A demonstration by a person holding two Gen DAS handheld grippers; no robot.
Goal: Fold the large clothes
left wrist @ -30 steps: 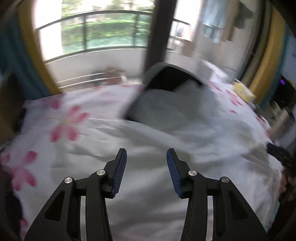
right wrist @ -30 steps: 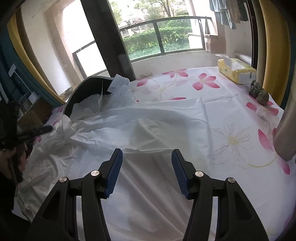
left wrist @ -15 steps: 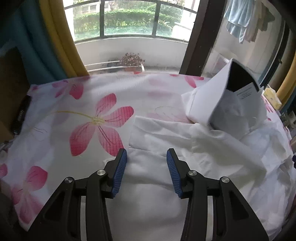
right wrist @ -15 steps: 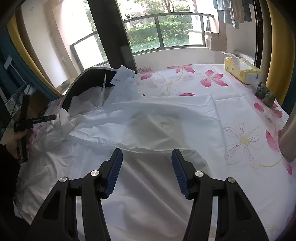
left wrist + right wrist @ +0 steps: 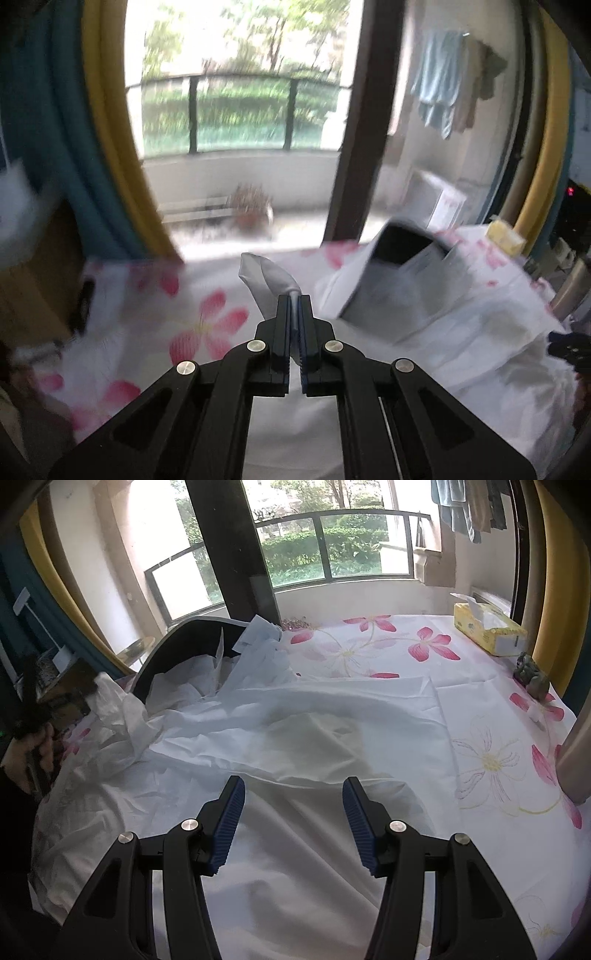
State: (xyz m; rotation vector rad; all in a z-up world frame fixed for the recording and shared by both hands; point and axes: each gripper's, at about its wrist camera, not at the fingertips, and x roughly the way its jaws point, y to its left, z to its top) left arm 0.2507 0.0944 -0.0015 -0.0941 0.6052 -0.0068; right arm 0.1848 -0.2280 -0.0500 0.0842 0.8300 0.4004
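the left tongs point(image 5: 294, 301) pinch a corner of the white garment point(image 5: 295, 738), which sprawls over the flowered bench point(image 5: 498, 738). the right tongs point(image 5: 291, 812) hover spread above it. first fold starting; next, carry that corner across.

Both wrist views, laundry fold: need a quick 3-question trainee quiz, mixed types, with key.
1. True or false: the left gripper is shut on a corner of the white garment.
2. Multiple choice: the right gripper is A) clamped on the tissue box, B) open above the garment, C) holding the dark figurine.
3. Fill in: the garment lies spread on a tablecloth printed with pink ____.

Key: 1 true; 2 B; 3 flowers.
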